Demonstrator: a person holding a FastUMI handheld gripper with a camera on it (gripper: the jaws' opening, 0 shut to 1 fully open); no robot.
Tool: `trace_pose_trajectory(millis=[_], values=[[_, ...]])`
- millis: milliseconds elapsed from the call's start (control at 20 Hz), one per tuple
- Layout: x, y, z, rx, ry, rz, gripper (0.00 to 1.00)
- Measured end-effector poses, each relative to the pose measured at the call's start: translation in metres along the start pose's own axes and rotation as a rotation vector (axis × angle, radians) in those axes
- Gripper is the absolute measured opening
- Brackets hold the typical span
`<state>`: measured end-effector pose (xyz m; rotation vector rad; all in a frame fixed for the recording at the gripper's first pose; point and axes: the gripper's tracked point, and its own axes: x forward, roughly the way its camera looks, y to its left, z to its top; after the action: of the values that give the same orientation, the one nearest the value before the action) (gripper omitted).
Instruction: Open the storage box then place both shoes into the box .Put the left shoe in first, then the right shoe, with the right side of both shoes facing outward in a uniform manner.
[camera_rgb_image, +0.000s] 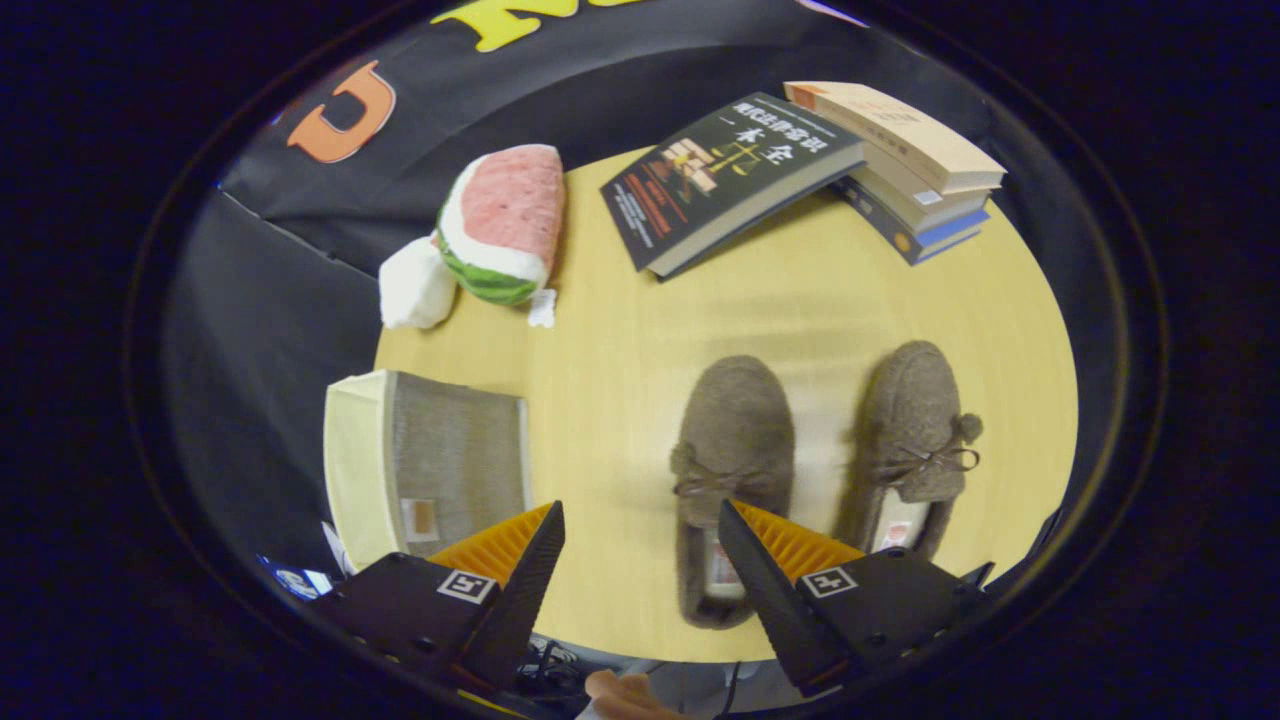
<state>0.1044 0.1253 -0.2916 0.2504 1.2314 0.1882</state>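
A round pale-wood surface (620, 330) carries the storage box (430, 465) at the left, two fuzzy brown shoes side by side, books and a watermelon plush. The gripper (640, 540) hovers with jaws spread and empty, left shoe (730, 470) beside one tip, right shoe (915, 440) beyond. Since the box looks unopened, swing left to it first and catch its lid by the edge.

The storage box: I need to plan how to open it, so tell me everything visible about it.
The storage box looks like fabric, with a cream side panel and a grey-beige woven top face bearing a small label patch. It looks closed. It sits at the round wooden table's edge, below the watermelon plush and apart from the two slippers. The gripper hangs above, jaws open; one finger overlaps the box's near corner in the view, whether touching I cannot tell.
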Motion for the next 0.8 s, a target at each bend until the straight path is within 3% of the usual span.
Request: trace_pose_trajectory(millis=[300,500,650,800], values=[[0.038,-0.056,-0.024,-0.002,0.065,-0.079,0.94],[0.056,-0.077,-0.038,-0.086,0.089,-0.162,0.84],[0.060,-0.079,-0.040,-0.137,0.055,-0.174,0.56],[0.068,-0.071,-0.047,-0.070,0.070,-0.123,0.29]])
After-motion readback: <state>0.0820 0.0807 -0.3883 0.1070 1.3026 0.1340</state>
